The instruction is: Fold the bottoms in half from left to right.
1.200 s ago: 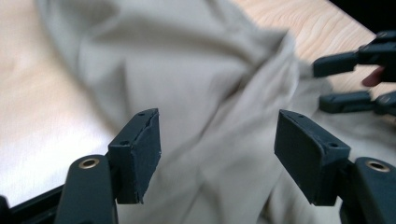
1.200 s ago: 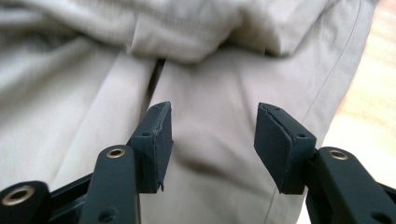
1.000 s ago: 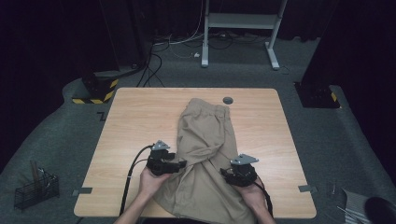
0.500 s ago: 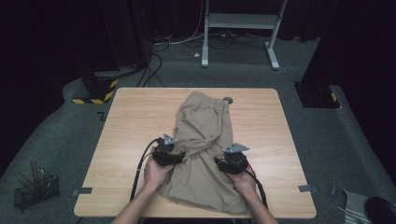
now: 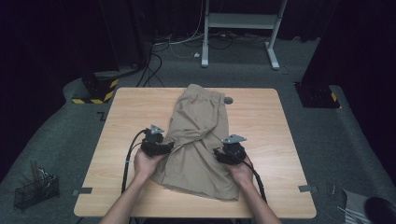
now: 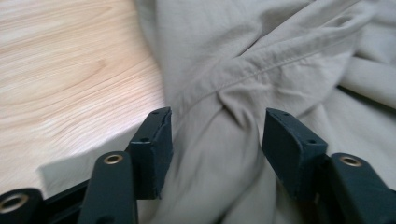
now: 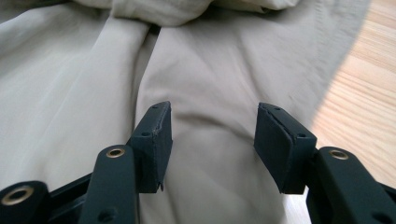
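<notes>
Khaki shorts [image 5: 201,135] lie crumpled lengthwise on the wooden table [image 5: 130,107], waistband toward the far edge. My left gripper [image 5: 169,145] is at the shorts' left edge. Its jaws have just been closing, and they stand apart around a raised seam fold [image 6: 233,100] without pinching it. In the left gripper view, the left gripper [image 6: 215,140] has bare wood to its left. My right gripper [image 5: 218,153] is at the shorts' right side. In its own view, the right gripper [image 7: 212,140] is open over flat cloth [image 7: 205,84], with the table's wood at the right.
A small grey disc [image 5: 228,100] sits on the table just right of the waistband. On the floor are a wire basket [image 5: 35,189] at the left, a black-and-yellow box [image 5: 95,91] and a white frame [image 5: 243,21] behind the table.
Both hands have moved away from the table's near edge along the shorts. The cloth has shifted toward the far edge and bunched in the middle. The left jaws stand a little narrower.
</notes>
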Demonstrator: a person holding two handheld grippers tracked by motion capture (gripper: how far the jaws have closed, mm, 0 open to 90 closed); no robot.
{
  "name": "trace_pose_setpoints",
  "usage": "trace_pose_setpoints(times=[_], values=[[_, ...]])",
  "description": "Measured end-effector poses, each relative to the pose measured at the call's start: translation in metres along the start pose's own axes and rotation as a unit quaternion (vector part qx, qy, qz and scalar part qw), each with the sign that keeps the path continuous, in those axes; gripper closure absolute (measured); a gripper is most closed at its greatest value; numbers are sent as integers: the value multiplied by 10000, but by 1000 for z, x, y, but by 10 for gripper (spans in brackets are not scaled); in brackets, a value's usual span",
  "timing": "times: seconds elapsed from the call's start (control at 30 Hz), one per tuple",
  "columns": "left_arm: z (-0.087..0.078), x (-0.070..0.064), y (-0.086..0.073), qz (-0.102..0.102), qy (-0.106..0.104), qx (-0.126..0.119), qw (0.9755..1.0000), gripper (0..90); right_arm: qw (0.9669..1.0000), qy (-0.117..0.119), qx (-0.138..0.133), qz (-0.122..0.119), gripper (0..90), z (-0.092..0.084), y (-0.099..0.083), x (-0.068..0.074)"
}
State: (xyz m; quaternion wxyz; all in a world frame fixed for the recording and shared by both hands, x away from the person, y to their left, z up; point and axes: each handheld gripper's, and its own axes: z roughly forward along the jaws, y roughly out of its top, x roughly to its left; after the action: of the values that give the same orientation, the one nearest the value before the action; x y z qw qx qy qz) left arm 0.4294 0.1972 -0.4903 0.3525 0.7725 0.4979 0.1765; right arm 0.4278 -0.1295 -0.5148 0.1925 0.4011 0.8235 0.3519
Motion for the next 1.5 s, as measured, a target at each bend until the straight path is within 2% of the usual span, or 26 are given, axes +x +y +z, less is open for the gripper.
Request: trace_pose_setpoints(times=[0.1, 0.2, 0.27, 0.3, 0.37, 0.43, 0.53, 0.63, 0.73, 0.83, 0.93, 1.0, 1.07, 1.13, 1.2, 1.3, 1.4, 1.5], values=[[-5, 9, -3, -93, 6, 36, 9999, 400, 9999, -46, -60, 77, 465, -11, -9, -3], [1, 13, -6, -136, -10, 199, 9997, 425, 9999, -82, -49, 105, 465, -13, -16, -5], [5, 13, -9, -95, -80, 330, 9994, 515, 9998, -58, 8, 165, 465, -12, -20, -4], [7, 13, -9, -69, -151, 384, 9991, 596, 9998, -47, 17, 166, 467, -10, -21, -4], [5, 12, -9, -39, -238, 370, 9990, 751, 9999, -61, -15, 137, 467, -10, -21, -3], [0, 13, -7, -47, -285, 275, 9992, 848, 9999, -59, -17, 133, 467, -10, -21, -3], [-14, 8, 2, 112, -293, 113, 9994, 882, 9999, -51, -15, 129, 467, -10, -21, -3], [-35, -6, 14, 193, -587, -300, 9976, 885, 9999, -49, -17, 119, 468, -10, -21, -2], [-52, -27, 25, 370, -984, -572, 9928, 885, 10000, -45, 8, 75, 468, -11, -19, 0], [-52, -48, 27, 570, -1283, -548, 9886, 884, 10000, -26, -49, 52, 471, -17, -16, 3], [-32, -64, 16, 658, -1420, -198, 9875, 884, 9999, 39, -107, 39, 471, -26, -16, 7], [-16, -69, 7, 705, -1389, 44, 9878, 884, 9999, 87, -119, -14, 471, -32, -19, 11], [1, -71, -3, 657, -1361, 285, 9881, 884, 9999, 128, -86, -60, 472, -36, -25, 16], [15, -72, -11, 819, -1058, 511, 9897, 883, 9998, 116, 6, -133, 472, -36, -33, 20], [20, -72, -13, 931, -945, 526, 9898, 884, 9997, 69, 50, -234, 481, -34, -39, 23], [25, -70, -9, 1067, -717, 515, 9904, 884, 9998, 149, 19, -101, 480, -32, -39, 19], [34, -59, 0, 873, -674, 522, 9925, 885, 9998, 179, -11, -89, 478, -22, -32, 13], [44, -43, 10, 567, -669, 459, 9951, 885, 9999, 139, -29, -79, 477, -8, -19, 5]])
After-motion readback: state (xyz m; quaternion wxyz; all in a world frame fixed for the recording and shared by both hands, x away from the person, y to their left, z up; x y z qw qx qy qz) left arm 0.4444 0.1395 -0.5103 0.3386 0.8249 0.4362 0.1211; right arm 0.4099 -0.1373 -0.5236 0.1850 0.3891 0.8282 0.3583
